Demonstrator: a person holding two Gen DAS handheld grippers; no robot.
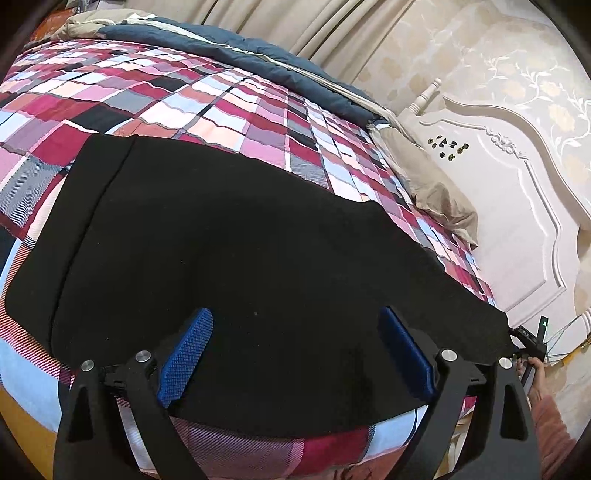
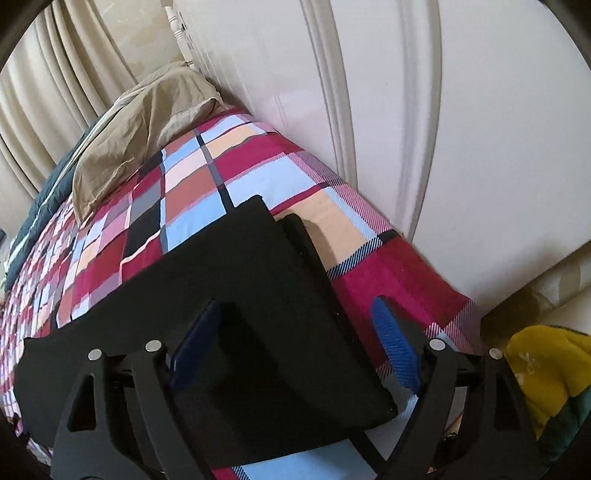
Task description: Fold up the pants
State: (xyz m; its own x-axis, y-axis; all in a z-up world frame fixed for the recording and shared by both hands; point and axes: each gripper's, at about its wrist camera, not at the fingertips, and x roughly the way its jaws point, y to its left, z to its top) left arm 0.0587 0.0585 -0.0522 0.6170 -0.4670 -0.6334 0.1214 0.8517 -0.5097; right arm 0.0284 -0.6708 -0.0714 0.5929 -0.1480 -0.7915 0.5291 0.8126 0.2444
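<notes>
Black pants (image 1: 229, 236) lie flat across a plaid bedspread (image 1: 155, 92), legs together, running left to right near the bed's front edge. My left gripper (image 1: 295, 350) is open, its blue pads spread wide just above the pants' near edge. In the right wrist view the waistband end of the pants (image 2: 240, 295) lies near the headboard. My right gripper (image 2: 295, 343) is open over that end, with the left pad above the cloth and the right pad above the bedspread (image 2: 388, 266). It also shows in the left wrist view (image 1: 528, 343), at the pants' right tip.
A white headboard (image 1: 509, 206) stands at the right end of the bed. A tan pillow (image 1: 432, 188) and a dark blue duvet (image 1: 229, 44) lie along the far side. Beige curtains (image 1: 295, 22) hang behind. A yellow and green cloth (image 2: 543, 369) sits beside the bed.
</notes>
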